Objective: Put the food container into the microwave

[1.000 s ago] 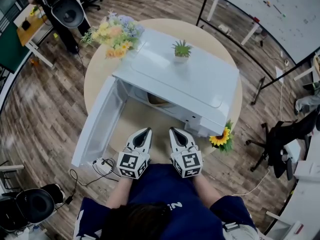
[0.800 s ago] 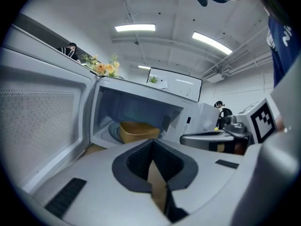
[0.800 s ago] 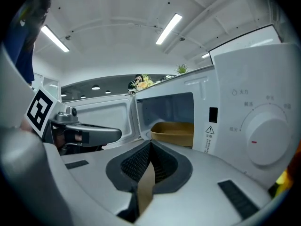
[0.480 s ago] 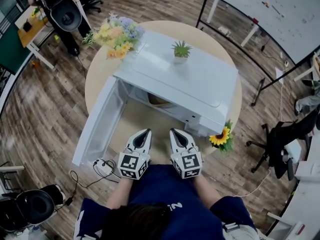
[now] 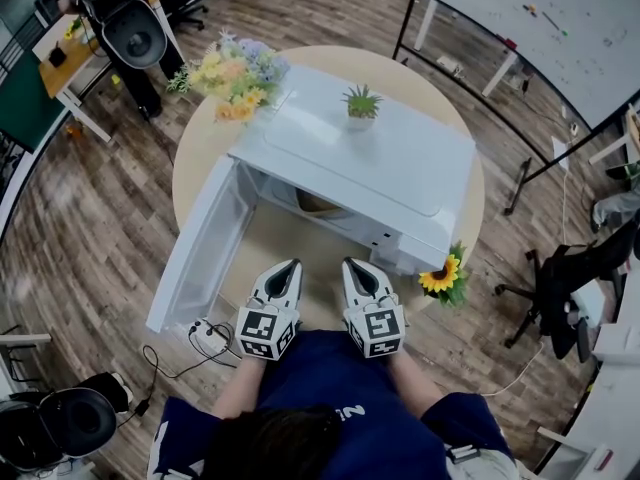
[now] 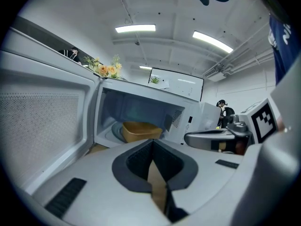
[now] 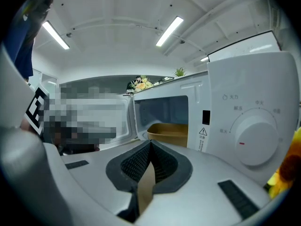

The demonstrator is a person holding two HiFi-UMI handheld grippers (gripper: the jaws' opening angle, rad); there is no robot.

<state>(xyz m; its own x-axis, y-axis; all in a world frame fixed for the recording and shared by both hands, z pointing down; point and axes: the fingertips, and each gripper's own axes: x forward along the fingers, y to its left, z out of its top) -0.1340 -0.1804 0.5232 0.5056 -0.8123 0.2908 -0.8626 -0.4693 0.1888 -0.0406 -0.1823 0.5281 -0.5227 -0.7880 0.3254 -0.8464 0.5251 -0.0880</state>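
Note:
A white microwave (image 5: 370,168) stands on the round wooden table, its door (image 5: 195,248) swung wide to the left. Inside the cavity sits a tan food container (image 6: 140,131), also seen as the container (image 7: 170,133) in the right gripper view and as a sliver of container (image 5: 318,203) from the head view. My left gripper (image 5: 292,265) and right gripper (image 5: 351,263) are side by side in front of the open cavity, near the table's front edge. Both are shut with nothing between their jaws, apart from the container.
A small potted plant (image 5: 363,101) stands on the microwave's top. A flower bouquet (image 5: 232,68) is at the table's back left and a sunflower (image 5: 441,274) at its right front. A power strip with cables (image 5: 205,334) lies on the floor by the door. The control dial (image 7: 255,143) faces the right gripper.

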